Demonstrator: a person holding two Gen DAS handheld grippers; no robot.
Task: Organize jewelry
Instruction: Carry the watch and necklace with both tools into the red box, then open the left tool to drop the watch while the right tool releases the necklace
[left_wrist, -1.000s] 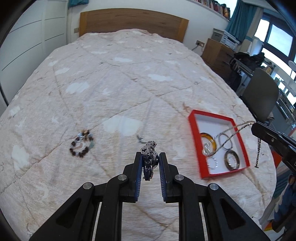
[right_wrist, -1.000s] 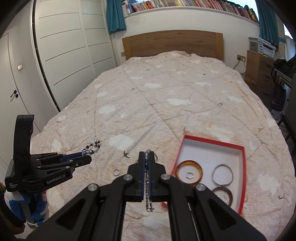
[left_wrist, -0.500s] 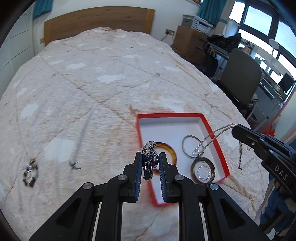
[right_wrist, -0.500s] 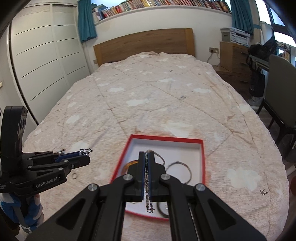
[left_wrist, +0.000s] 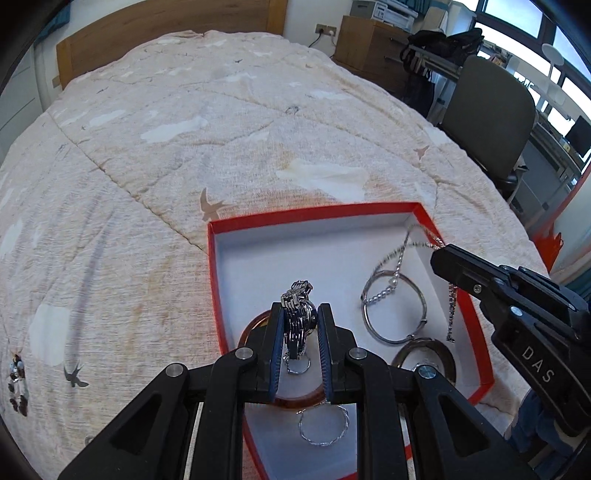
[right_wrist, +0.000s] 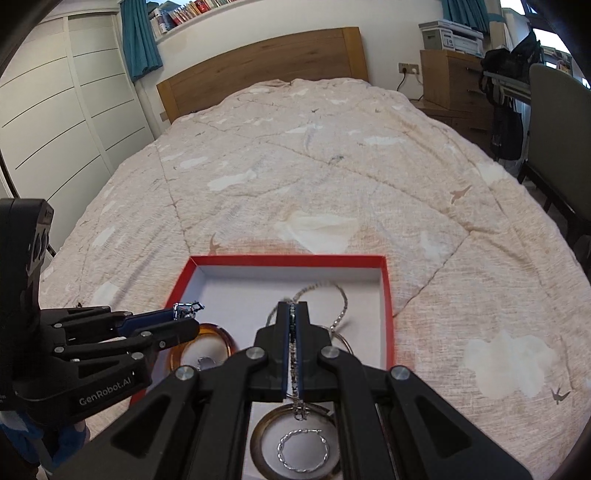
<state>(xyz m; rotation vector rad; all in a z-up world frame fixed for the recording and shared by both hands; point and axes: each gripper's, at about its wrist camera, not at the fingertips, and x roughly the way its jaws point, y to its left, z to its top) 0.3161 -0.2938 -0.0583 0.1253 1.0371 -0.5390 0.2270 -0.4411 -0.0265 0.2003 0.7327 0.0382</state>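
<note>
Left hand-held gripper (left_wrist: 300, 325) clamps watch (left_wrist: 298, 314), right hand-held gripper (right_wrist: 293, 325) clamps chain (right_wrist: 341, 306), both over red box (left_wrist: 214, 280).

Left black two-finger gripper (left_wrist: 300, 325) hovers low, blue-padded fingers (left_wrist: 276, 339) pinched onto a silver metal link watch (left_wrist: 298, 314). Right black two-finger gripper (right_wrist: 293, 325) sits just beside it, jaws clamped tight on a thin silver chain necklace (right_wrist: 341, 304), both angled downward.

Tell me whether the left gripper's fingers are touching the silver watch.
Touching. The left wrist view shows the left gripper closed on the silver watch, its band pinched between both blue pads with no gap.
</note>
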